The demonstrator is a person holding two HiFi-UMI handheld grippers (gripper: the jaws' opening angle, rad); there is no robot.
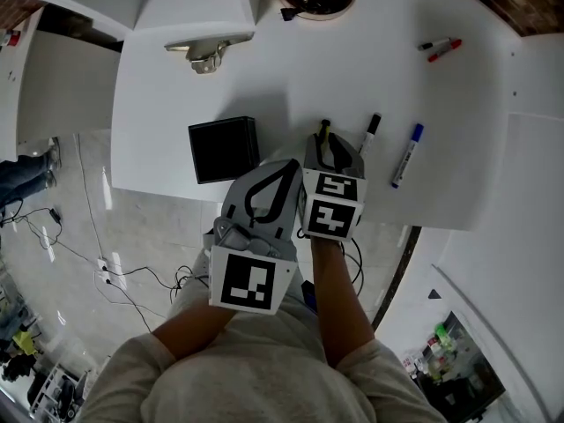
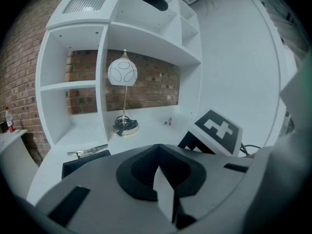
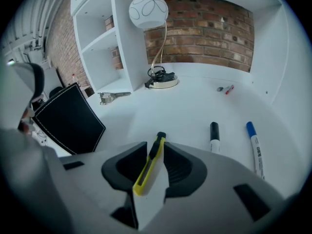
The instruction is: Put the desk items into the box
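Right gripper jaws apart astride the cutter, likely lining up to grab it for the box; left gripper closed, empty, idle.

White table set against a red brick wall, with a white open shelving unit at its left. A lamp with a white globe shade on a thin curved stem rises from a round base, on which a black cable lies coiled. Below the table edge, a pale glossy floor carries loose black cables, and a person's legs show at the far left of the head view
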